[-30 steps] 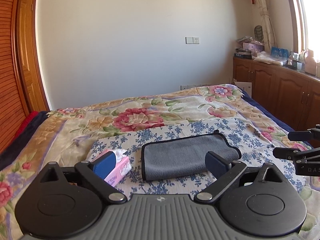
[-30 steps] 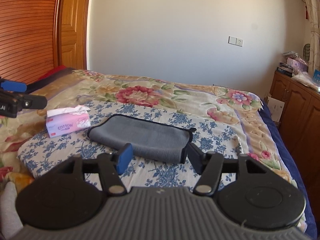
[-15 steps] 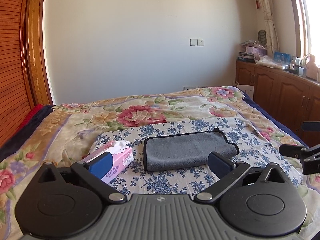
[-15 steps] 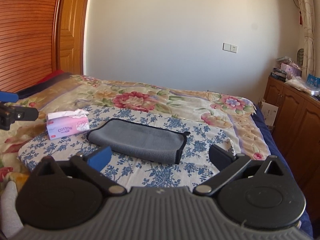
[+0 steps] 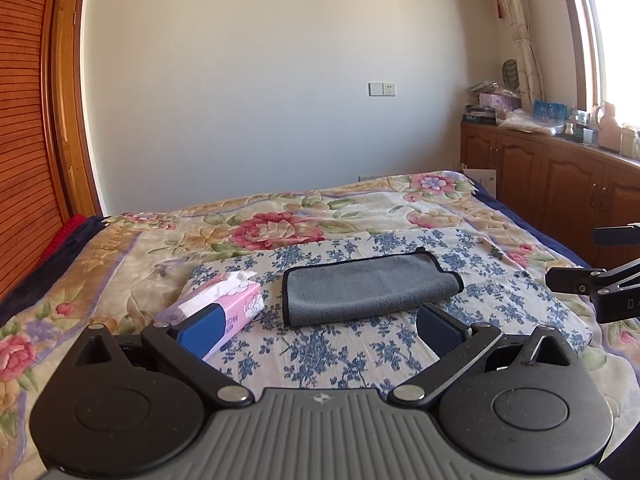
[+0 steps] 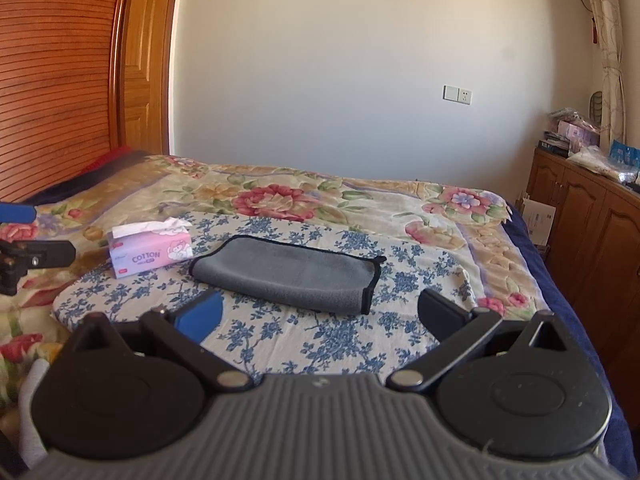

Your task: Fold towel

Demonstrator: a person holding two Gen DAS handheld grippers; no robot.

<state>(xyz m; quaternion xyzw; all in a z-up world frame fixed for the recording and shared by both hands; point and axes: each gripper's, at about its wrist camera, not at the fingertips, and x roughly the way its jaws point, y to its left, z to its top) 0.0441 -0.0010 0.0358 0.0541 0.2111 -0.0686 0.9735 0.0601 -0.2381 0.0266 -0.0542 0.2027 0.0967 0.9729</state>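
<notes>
A grey towel with black trim (image 5: 368,288) lies folded on a blue-flowered white cloth (image 5: 332,356) on the bed; it also shows in the right wrist view (image 6: 292,274). My left gripper (image 5: 320,330) is open and empty, held back from the towel's near edge. My right gripper (image 6: 320,312) is open and empty, also short of the towel. Each gripper shows at the edge of the other's view: the right one in the left wrist view (image 5: 592,284), the left one in the right wrist view (image 6: 24,256).
A pink tissue box (image 5: 224,312) sits left of the towel, also in the right wrist view (image 6: 152,252). A floral quilt (image 5: 280,228) covers the bed. Wooden cabinets (image 5: 560,184) stand at the right, a slatted wooden door (image 6: 56,80) at the left.
Both grippers have pulled back and up from the towel. The right gripper's fingers have opened wide. The towel has not moved.
</notes>
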